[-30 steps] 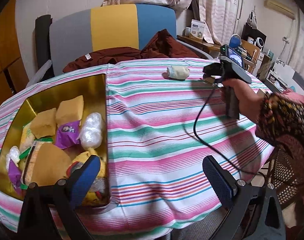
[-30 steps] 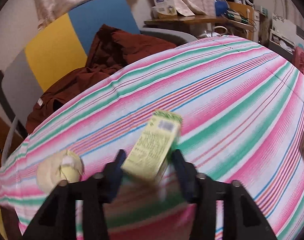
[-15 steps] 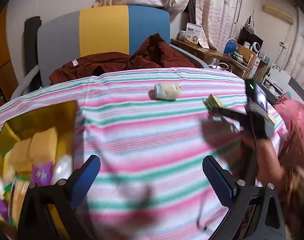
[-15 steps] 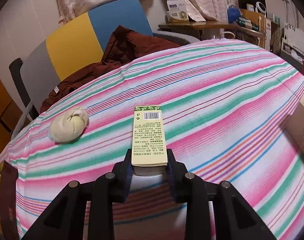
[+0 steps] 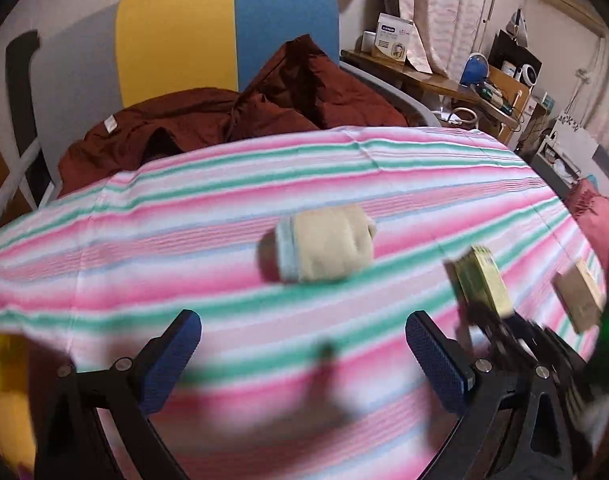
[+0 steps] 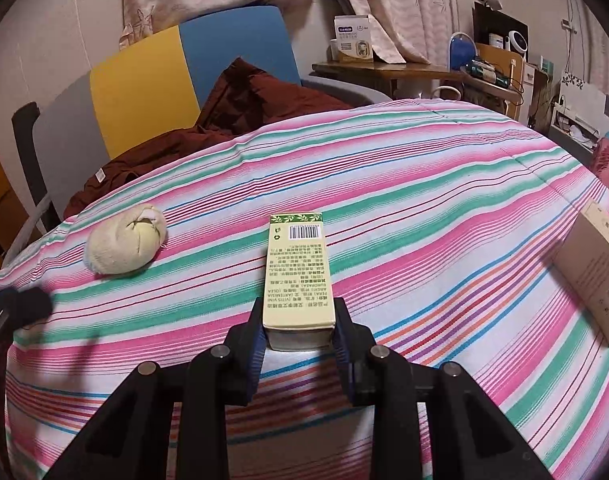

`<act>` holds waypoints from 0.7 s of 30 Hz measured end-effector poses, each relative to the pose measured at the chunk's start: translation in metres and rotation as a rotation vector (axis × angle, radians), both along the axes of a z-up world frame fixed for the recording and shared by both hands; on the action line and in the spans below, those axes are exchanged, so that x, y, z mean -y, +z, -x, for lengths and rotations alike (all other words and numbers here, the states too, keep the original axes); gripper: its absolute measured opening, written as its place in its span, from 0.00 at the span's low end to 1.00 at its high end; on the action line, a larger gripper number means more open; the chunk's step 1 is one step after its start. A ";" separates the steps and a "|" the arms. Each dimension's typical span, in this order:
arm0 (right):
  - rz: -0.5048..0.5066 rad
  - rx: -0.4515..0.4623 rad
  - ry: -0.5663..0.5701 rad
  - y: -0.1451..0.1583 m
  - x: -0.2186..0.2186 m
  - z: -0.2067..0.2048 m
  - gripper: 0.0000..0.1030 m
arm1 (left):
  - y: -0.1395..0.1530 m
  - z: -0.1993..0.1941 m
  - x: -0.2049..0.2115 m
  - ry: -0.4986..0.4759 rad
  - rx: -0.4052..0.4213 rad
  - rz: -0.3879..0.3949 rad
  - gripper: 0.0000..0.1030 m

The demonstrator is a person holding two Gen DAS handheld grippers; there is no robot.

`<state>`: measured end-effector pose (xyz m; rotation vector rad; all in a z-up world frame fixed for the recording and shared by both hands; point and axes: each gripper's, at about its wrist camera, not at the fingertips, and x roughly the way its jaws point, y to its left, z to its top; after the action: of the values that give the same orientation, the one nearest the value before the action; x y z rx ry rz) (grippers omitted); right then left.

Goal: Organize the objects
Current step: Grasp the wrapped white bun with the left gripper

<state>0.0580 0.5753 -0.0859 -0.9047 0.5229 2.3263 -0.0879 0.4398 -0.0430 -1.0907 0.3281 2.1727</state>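
My right tongs (image 6: pixel 298 334) are clenched on the green box (image 6: pixel 298 272), long axis pointing away, while my left tongs (image 5: pixel 304 354), spread wide and nearer, face the rolled sock (image 5: pixel 322 246) lying crosswise just beyond on the striped surface (image 5: pixel 184 216).

Both grippers are matte black plastic frames with angular, open-webbed arms. On the left gripper (image 5: pixel 303 354), the fingers (image 5: pixel 435 358) carry bright blue pads with a fine dimpled grid texture, and round silver screw heads sit at the joints behind them. The right gripper (image 6: pixel 299 343) shows the same black build: four silver screw heads in a row across its arms, and blue ribbed pads lining the inner faces of its fingers (image 6: pixel 253 350). Seen blurred from the left wrist camera, the right gripper's body bears a small green light at its edge.
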 end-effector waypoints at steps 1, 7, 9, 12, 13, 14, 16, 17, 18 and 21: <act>0.001 -0.002 0.000 0.000 0.000 -0.001 0.29 | -0.002 0.005 -0.008 0.002 -0.006 0.007 1.00; -0.019 0.004 -0.002 -0.001 0.002 0.002 0.30 | -0.009 0.020 -0.039 0.003 -0.009 -0.019 1.00; -0.026 0.006 -0.003 -0.001 0.002 0.002 0.30 | -0.012 0.022 -0.045 -0.001 -0.013 -0.034 1.00; -0.029 0.005 -0.004 -0.001 0.003 0.002 0.30 | -0.021 0.026 -0.055 0.003 -0.021 -0.025 1.00; -0.029 0.004 -0.005 -0.001 0.002 0.002 0.30 | -0.024 0.026 -0.059 0.011 -0.033 -0.017 1.00; -0.030 0.003 -0.005 -0.001 0.002 0.002 0.30 | -0.026 0.027 -0.061 0.019 -0.043 -0.013 1.00; -0.034 0.004 -0.006 -0.002 0.003 0.002 0.30 | -0.030 0.030 -0.063 0.038 -0.046 -0.013 0.99; -0.035 0.004 -0.006 -0.002 0.003 0.001 0.30 | -0.032 0.033 -0.063 0.046 -0.040 -0.016 0.98; -0.037 0.004 -0.007 -0.002 0.003 0.001 0.30 | -0.034 0.034 -0.063 0.054 -0.043 -0.013 0.91; -0.038 0.003 -0.007 -0.002 0.003 0.002 0.30 | -0.041 0.036 -0.061 0.063 -0.036 -0.011 0.69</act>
<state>0.0565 0.5719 -0.0874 -0.8867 0.4780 2.3204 -0.1243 0.5009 -0.0842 -1.0703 0.3004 2.2495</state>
